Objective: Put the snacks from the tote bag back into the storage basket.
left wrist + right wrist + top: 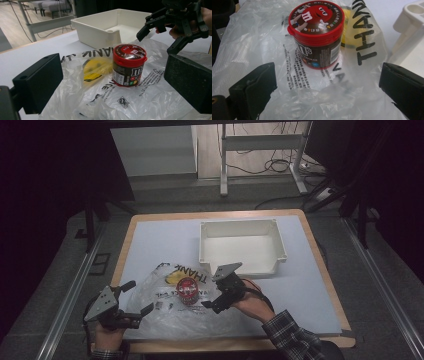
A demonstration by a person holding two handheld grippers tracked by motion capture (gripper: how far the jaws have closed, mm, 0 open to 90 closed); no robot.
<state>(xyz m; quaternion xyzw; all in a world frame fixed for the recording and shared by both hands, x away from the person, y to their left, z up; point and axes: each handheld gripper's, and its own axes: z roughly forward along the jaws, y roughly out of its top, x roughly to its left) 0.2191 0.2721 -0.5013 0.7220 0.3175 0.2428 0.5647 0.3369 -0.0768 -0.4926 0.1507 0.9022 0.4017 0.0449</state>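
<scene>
Both jaws spread wide and holding nothing, the right gripper [212,306] lines up on the upright candy tub [187,290] standing on a plastic bag [170,312], while the left gripper [134,309] waits nearby, apparently to steady the bag.

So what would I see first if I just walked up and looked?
Probably the red-lidded candy tub, standing upright on a crinkly clear plastic bag near the table's front edge. Both grippers, the left and the right, sit on either side of it with jaws open. Behind it sits a big white bin.
</scene>
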